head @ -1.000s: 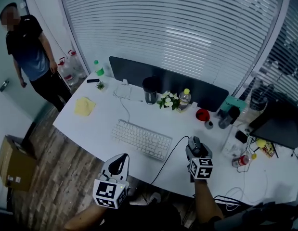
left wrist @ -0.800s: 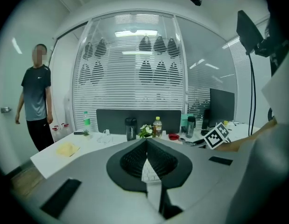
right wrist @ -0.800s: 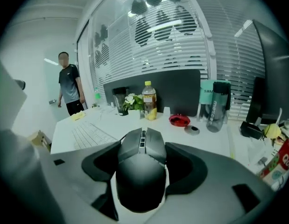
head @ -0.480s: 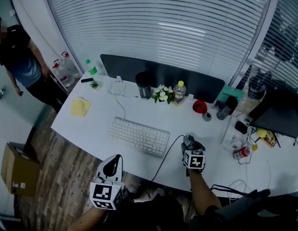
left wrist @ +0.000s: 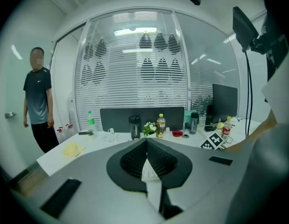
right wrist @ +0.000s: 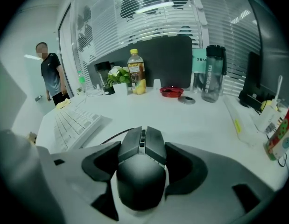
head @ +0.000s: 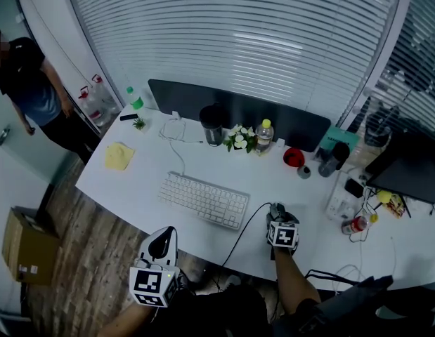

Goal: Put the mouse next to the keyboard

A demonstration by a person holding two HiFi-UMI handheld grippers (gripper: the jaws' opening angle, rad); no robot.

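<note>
A dark wired mouse sits on the white desk between the jaws of my right gripper, and the pads press its two sides. In the head view the mouse and right gripper lie a short way right of the white keyboard. The keyboard shows at the left of the right gripper view. My left gripper hangs off the desk's near edge, shut and holding nothing.
Along the back of the desk stand a black cup, a small flower pot, a bottle and a red bowl. A yellow cloth lies far left. A person stands beside the desk. The mouse cable runs over the near edge.
The head view has shifted a little. My right gripper stays on the mouse just right of the keyboard. The left gripper sits slightly lower in view.
</note>
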